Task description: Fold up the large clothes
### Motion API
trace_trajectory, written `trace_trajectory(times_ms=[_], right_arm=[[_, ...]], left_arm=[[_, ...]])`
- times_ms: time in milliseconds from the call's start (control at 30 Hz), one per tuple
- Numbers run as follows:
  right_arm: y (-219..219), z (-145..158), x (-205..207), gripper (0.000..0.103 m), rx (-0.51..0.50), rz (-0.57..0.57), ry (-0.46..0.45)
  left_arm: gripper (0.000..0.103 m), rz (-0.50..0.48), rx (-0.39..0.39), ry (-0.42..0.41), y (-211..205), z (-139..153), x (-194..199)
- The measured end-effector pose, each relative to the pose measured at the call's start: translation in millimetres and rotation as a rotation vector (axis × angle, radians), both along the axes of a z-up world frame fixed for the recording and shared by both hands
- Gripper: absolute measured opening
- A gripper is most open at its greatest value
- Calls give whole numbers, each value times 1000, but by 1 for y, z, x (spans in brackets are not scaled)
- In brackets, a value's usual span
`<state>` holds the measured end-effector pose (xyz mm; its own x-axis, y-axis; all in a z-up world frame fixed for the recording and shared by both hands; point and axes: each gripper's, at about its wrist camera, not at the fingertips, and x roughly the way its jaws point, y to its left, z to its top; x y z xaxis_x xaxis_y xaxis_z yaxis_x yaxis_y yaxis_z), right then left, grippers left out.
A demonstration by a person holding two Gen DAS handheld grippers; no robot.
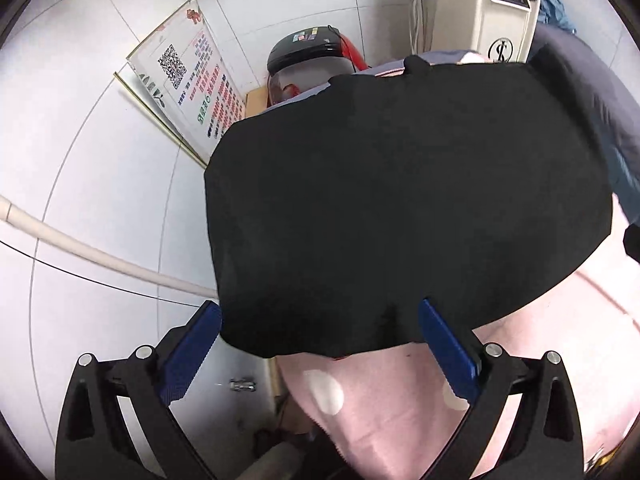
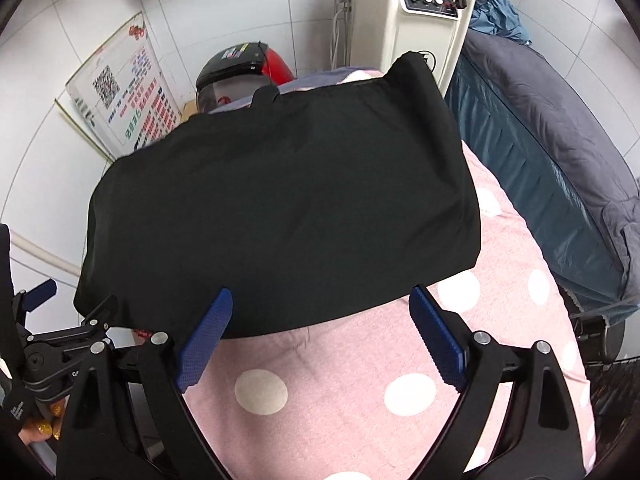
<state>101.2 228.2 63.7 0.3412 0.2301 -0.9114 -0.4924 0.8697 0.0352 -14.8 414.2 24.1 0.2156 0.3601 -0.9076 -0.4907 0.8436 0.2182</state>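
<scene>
Right wrist view: a pink bed cover [image 2: 360, 360] with white dots fills the lower field, and on it lies the black garment [image 2: 280, 208], folded into a broad flat block whose left part overhangs the cover's edge. The garment's near edge runs just ahead of the right tool [image 2: 320, 300], whose blue pads [image 2: 436, 336] stand spread wide with nothing between them. To the right a second bed carries a grey quilt [image 2: 560, 120] above a teal skirt [image 2: 532, 184]. Behind the garment stands a cream machine [image 2: 420, 32] with a small screen and three knobs; left of it sit a dark helmet [image 2: 232, 68] with a red part and a framed notice [image 2: 120, 92] leaning on the white tiled wall [image 2: 240, 0]. At the far left edge the left tool appears from the side, held by a hand with gold nails. Left wrist view: the same garment [image 1: 400, 200] occupies the centre, lying on the bed cover [image 1: 400, 400] with its left side past the edge, above the white tiled floor [image 1: 80, 160]. The left tool [image 1: 320, 320] is likewise spread, its pads [image 1: 192, 352] flanking the garment's near left corner without gripping it. A pale pipe [image 1: 100, 256] and a thin black cable cross the floor, and the notice [image 1: 188, 80], helmet [image 1: 308, 52] and machine [image 1: 504, 12] lie beyond.
</scene>
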Motion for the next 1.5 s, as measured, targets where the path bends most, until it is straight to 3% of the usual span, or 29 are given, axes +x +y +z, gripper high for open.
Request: trace_trajectory(times_ms=[300,533,933,1500], right_arm=[[19,-6,-8,89,-25,45,-3],[26,-9,-12,89,-38,70,-2],[31,-12,-15,89,-72,92,-15],[31,-14,-16,89,-71,97,-9]], left_arm=[[96,-3,-7,-20,4,1,-3],[96,21,-74,-49,8,2,-5],[96,57,-49,7,11,-9,-1],[96,72,-33,18,11,-9,-1]])
